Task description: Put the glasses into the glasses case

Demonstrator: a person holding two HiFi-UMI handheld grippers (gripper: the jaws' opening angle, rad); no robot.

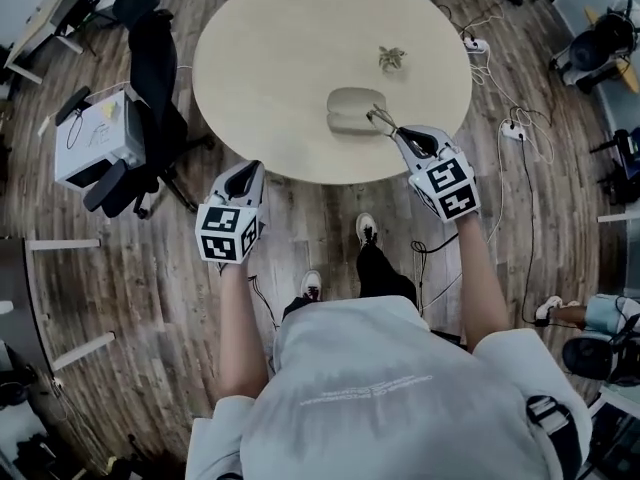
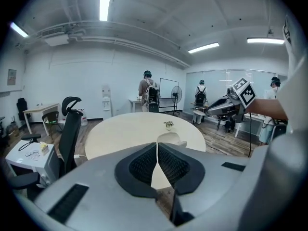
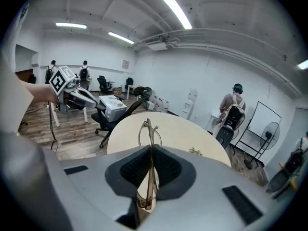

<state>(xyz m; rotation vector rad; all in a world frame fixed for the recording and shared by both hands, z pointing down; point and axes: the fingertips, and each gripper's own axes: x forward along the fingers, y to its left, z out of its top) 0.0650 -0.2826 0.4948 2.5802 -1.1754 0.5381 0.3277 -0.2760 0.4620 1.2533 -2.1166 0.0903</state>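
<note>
An open beige glasses case (image 1: 352,110) lies on the round table (image 1: 270,68), near its front edge; the left gripper view shows the glasses case (image 2: 169,138) past the jaws. My right gripper (image 1: 396,131) is shut on the folded, thin-framed glasses (image 1: 380,119), held just right of the case and above the table edge. In the right gripper view the glasses (image 3: 148,136) stand on edge between the jaws of the right gripper (image 3: 150,149). My left gripper (image 1: 246,173) hangs off the table's front left, shut with nothing in it; in its own view the left gripper (image 2: 157,148) has its pads together.
A small plant-like ornament (image 1: 391,58) sits on the table behind the case. A black office chair (image 1: 150,78) and a white box (image 1: 95,136) stand at the left. Cables and power strips (image 1: 512,128) lie on the floor at the right. Several people stand far off.
</note>
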